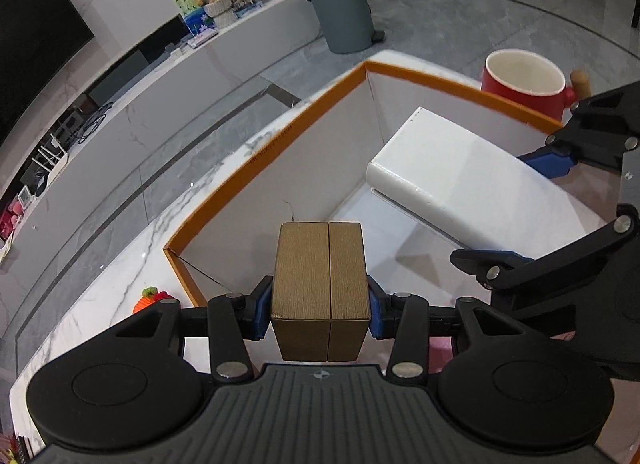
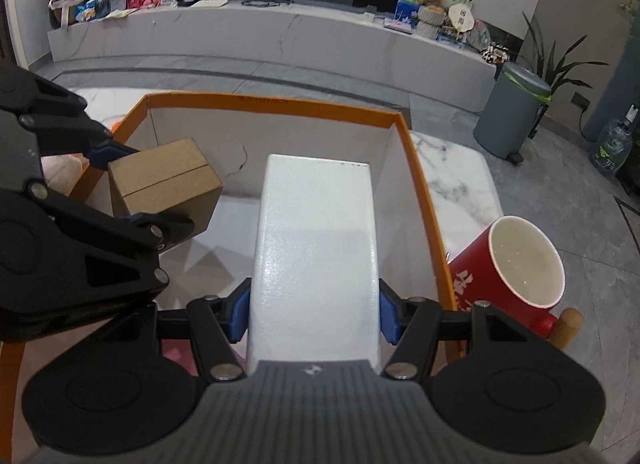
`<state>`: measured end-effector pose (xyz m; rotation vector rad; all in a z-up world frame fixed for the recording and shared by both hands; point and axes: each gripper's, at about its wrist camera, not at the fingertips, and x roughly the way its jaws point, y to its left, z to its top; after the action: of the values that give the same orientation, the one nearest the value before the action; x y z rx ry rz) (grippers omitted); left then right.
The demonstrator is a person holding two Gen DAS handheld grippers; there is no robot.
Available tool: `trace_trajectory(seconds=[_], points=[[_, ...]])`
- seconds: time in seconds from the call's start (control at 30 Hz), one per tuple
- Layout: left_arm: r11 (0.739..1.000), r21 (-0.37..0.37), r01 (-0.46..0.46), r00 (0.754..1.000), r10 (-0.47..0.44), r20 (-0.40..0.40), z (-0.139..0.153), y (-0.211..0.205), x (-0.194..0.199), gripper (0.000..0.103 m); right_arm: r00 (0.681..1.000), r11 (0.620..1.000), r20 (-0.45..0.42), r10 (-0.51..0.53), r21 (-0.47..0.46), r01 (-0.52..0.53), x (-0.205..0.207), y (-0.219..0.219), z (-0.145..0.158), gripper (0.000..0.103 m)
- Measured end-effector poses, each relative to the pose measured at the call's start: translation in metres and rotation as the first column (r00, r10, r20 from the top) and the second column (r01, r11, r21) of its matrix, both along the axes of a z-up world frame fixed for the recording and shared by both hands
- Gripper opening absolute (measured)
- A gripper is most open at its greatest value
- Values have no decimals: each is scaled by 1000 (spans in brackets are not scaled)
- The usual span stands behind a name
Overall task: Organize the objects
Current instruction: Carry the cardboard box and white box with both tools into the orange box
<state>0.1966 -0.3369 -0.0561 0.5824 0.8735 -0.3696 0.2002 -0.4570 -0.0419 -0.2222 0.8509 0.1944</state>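
orange-rimmed box [image 2: 420, 168], open at the top with white inner walls, sits on a marble table [image 2: 452, 168] and fills the middle of both views. two things hang inside its opening, each gripped by a tool: a brown carton [image 1: 320, 276] at the left and a white block [image 2: 316, 248] at the right. whether either one touches the box floor cannot be told.

carton is brown, ribbed cardboard with a seam running down the middle of its top face. left gripper [image 1: 320, 314] clamps it, blue pads pressed flat on its two sides. white block is long, plain and glossy, with rounded edges. right gripper [image 2: 314, 314] clamps its near end, pads tight on both sides, and the block points toward the far wall of the box.

outside the box, just beside its right wall, stands one red mug [image 2: 516, 264], tilted in the fisheye, white inside, with white characters on its side and a wooden knob near its handle. on the table at the left of the box lies one small orange toy [image 1: 150, 298]. a grey bin [image 2: 512, 112] stands on the floor, well apart.
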Motion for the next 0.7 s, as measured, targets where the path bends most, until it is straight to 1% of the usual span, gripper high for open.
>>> trace_trajectory(seconds=[0.07,0.17,0.27,0.33,0.43,0.53,0.7], points=[[1000,9,0,1000,0,-13,-3,1,4,51,1000,1000,-16,7,-12,-7,1,2,-2,63],[1000,22,2,1000,-1,-28,-10,-1,1,51,1000,998,-27,7,-57,-9,5,8,-5,63],[1000,4,-21,998,21,-53,-14,1,4,51,999,991,-37,20,-131,-24,5,16,-11,63],[1000,-4,-28,998,28,-49,-15,3,4,51,999,987,-42,32,-155,-38,4,19,-13,63],[1000,-2,-31,998,31,-52,-15,2,3,51,996,988,-72,58,-137,-67,3,20,-15,63],[999,-5,-37,998,37,-53,-14,1,1,51,992,992,-118,49,-106,-61,7,15,-18,63],[999,1,-35,998,35,-49,-15,-1,0,51,991,994,-122,48,-92,-59,5,13,-18,63]])
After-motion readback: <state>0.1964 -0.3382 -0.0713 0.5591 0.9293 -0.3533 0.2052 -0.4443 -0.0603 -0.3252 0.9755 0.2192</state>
